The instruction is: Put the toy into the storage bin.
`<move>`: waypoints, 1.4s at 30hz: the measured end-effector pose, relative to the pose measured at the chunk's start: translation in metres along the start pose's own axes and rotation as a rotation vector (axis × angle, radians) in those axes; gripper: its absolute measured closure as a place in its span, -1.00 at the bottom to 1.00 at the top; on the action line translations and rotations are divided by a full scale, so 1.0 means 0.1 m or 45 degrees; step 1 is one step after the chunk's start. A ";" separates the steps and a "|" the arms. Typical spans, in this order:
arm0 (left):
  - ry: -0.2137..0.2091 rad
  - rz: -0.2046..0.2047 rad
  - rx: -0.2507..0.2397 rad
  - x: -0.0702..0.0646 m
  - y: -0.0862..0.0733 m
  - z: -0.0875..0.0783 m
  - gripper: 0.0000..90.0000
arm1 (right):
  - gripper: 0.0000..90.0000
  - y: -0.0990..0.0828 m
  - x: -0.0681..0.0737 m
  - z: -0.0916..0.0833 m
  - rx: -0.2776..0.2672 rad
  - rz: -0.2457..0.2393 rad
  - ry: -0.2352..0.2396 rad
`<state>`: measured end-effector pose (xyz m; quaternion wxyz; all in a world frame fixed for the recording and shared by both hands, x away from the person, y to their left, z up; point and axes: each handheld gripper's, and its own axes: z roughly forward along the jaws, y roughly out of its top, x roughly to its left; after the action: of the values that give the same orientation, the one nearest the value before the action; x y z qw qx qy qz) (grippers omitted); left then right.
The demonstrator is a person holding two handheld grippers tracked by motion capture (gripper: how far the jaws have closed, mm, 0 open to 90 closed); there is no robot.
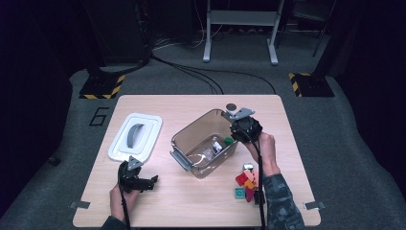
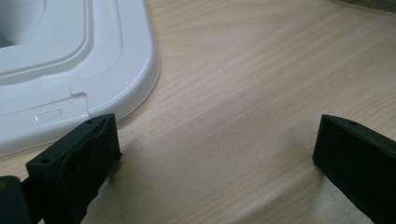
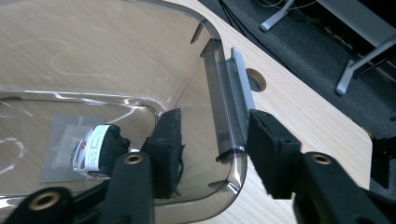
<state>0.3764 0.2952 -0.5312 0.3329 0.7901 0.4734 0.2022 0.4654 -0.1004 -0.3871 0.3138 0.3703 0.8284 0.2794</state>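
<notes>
While your left gripper (image 1: pixel 152 182) rests at the near left of the table (image 1: pixel 191 206), just near of the white lid (image 1: pixel 143 122), its jaws stand wide apart with nothing but bare wood between them. The left gripper view shows the lid's rounded corner (image 2: pixel 116 60) just beside one pad, not gripped. Middle of the table: the clear box (image 1: pixel 179 155) sits open, turned at an angle, with a small toy car (image 1: pixel 217 147) and a green piece (image 1: pixel 229 141) inside at its right end. Your right gripper (image 1: pixel 238 136) is at that end, pointing down over the rim. In the right gripper view the jaws straddle the box's end wall (image 3: pixel 212 93), one inside near the car (image 3: pixel 95 149), one outside by the grey latch (image 3: pixel 240 93). They are only partly open, and there is a visible gap on the inner side, so the pads aren't pressing and the box isn't held. Near right, by your forearm, a pile of coloured toys (image 1: pixel 246 184) waits on the table. My read: the step is filling the box, with the right gripper parked on the rim between pieces. For the next move, lift straight up clear of the wall before swinging, so you don't drag the box. Then come near and right to the pile, open wider, and pick one piece off the top.
</notes>
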 end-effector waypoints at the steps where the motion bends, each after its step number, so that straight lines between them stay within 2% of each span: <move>1: 0.000 -0.001 -0.001 0.00 0.00 0.00 -0.99 | 0.08 -0.01 -0.01 -0.02 -0.008 0.007 0.003; 4: 0.000 0.000 -0.001 0.00 0.00 0.00 -0.99 | -0.12 -0.03 -0.04 -0.08 -0.046 0.051 0.016; 5: -0.003 0.000 0.002 0.00 0.00 0.00 -0.99 | -0.26 -0.05 -0.06 -0.14 -0.072 0.097 0.030; 6: 0.000 -0.001 -0.001 0.00 0.00 0.00 -0.99 | -0.32 -0.07 -0.08 -0.18 -0.090 0.106 0.038; 7: 0.000 0.000 0.000 0.00 0.00 0.00 -0.99 | -0.32 -0.07 -0.08 -0.18 -0.090 0.106 0.038; 9: 0.000 0.000 0.000 0.00 0.00 0.00 -0.99 | -0.46 -0.11 -0.12 -0.25 -0.109 0.168 0.059; 10: 0.000 0.000 0.000 0.00 0.00 0.00 -0.99 | -0.50 -0.13 -0.14 -0.28 -0.117 0.173 0.065; 12: 0.000 0.000 0.000 0.00 0.00 0.00 -0.99 | -0.56 -0.23 -0.19 -0.37 -0.118 0.229 0.072; 14: 0.000 0.000 -0.001 0.00 0.00 0.00 -0.99 | -0.58 -0.27 -0.21 -0.39 -0.115 0.246 0.072; 16: 0.000 0.000 0.000 0.00 0.00 0.00 -0.99 | -0.63 -0.40 -0.26 -0.46 -0.090 0.294 0.068; 17: 0.000 0.000 0.000 0.00 0.00 0.00 -0.99 | -0.63 -0.40 -0.26 -0.46 -0.090 0.294 0.068; 18: 0.000 -0.001 -0.001 0.00 0.00 0.00 -0.99 | -0.66 -0.50 -0.29 -0.48 -0.071 0.320 0.067; 20: 0.000 -0.001 -0.001 0.00 0.00 0.00 -0.99 | -0.66 -0.55 -0.30 -0.49 -0.057 0.338 0.068; 22: 0.000 -0.001 -0.001 0.00 0.00 0.00 -0.99 | -0.67 -0.70 -0.32 -0.51 -0.021 0.379 0.064; 24: 0.000 -0.001 -0.001 0.00 0.00 0.00 -0.99 | -0.67 -0.75 -0.32 -0.52 -0.004 0.393 0.056; 26: 0.000 -0.001 -0.001 0.00 0.00 0.00 -0.99 | -0.66 -0.90 -0.32 -0.51 0.038 0.429 0.044; 29: 0.000 0.000 -0.001 0.00 0.00 0.00 -0.99 | -0.64 -1.00 -0.30 -0.49 0.072 0.462 0.043; 30: 0.000 0.000 0.000 0.00 0.00 0.00 -0.99 | -0.65 -1.11 -0.29 -0.47 0.108 0.482 0.039; 31: 0.000 0.000 0.000 0.00 0.00 0.00 -0.99 | -0.65 -1.11 -0.29 -0.47 0.108 0.482 0.039; 32: 0.000 0.000 0.000 0.00 0.00 0.00 -0.99 | -0.64 -1.21 -0.29 -0.46 0.134 0.509 0.043; 33: 0.000 0.000 0.000 0.00 0.00 0.00 -0.99 | -0.64 -1.21 -0.29 -0.46 0.134 0.509 0.043; 39: 0.000 -0.001 -0.001 0.00 0.00 0.00 -0.99 | -0.62 -1.50 -0.23 -0.41 0.204 0.570 0.059; 42: 0.000 0.000 0.000 0.00 0.00 0.00 -0.99 | -0.49 -1.61 -0.20 -0.37 0.226 0.593 0.065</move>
<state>0.3764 0.2952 -0.5312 0.3329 0.7900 0.4734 0.2022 0.3786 -0.2167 -0.4685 0.1862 0.5700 0.7499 0.2796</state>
